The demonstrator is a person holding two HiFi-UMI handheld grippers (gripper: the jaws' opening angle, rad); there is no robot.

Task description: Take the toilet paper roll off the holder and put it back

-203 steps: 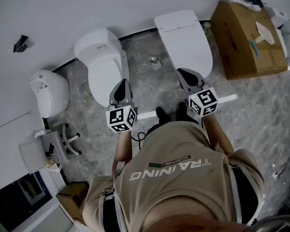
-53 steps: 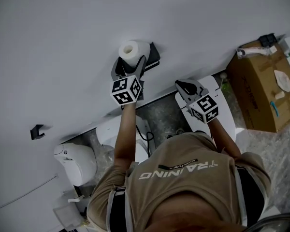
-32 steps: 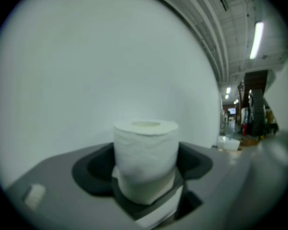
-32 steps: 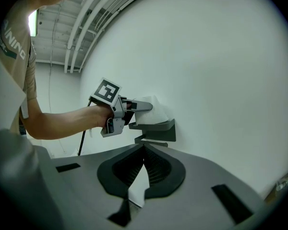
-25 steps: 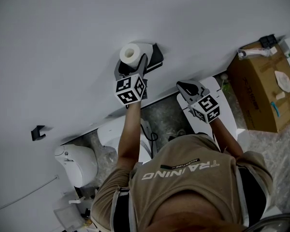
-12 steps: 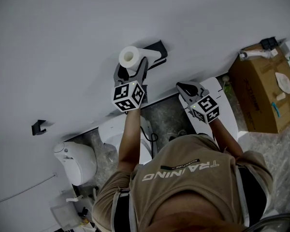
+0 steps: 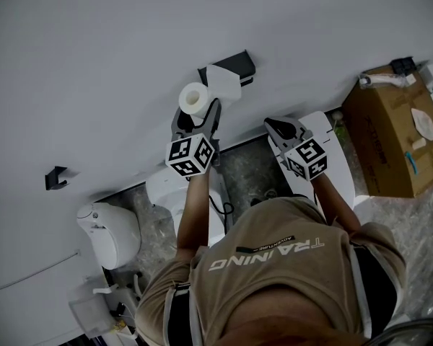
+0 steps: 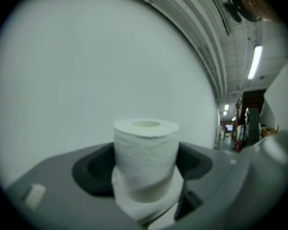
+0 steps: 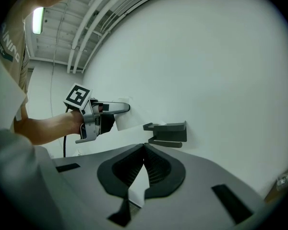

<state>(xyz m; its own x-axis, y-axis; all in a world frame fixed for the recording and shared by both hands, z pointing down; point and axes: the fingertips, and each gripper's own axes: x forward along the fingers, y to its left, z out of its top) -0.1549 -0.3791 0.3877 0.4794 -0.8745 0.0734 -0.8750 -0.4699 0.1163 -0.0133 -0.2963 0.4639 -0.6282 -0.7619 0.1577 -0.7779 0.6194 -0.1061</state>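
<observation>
The white toilet paper roll (image 7: 195, 98) sits between the jaws of my left gripper (image 7: 196, 111), clear of the black wall holder (image 7: 232, 65) and a little below and left of it. A loose sheet (image 7: 224, 85) trails from the roll up toward the holder. In the left gripper view the roll (image 8: 146, 152) stands upright with both pads pressed on its sides. My right gripper (image 7: 280, 128) hangs to the right, below the holder, shut with nothing in it. The right gripper view shows the holder (image 9: 169, 130) bare on the wall, and the left gripper (image 9: 105, 115) beside it with the roll.
The white wall (image 7: 130, 34) fills the upper part of the head view, with a small black hook (image 7: 55, 178) at the left. Below stand white toilets (image 7: 110, 233) and a raised lid (image 7: 330, 132). A cardboard box (image 7: 393, 132) sits at the right.
My left gripper has drawn the roll off the holder, down and to the left, with a sheet unwinding behind it. The right gripper has barely moved.
</observation>
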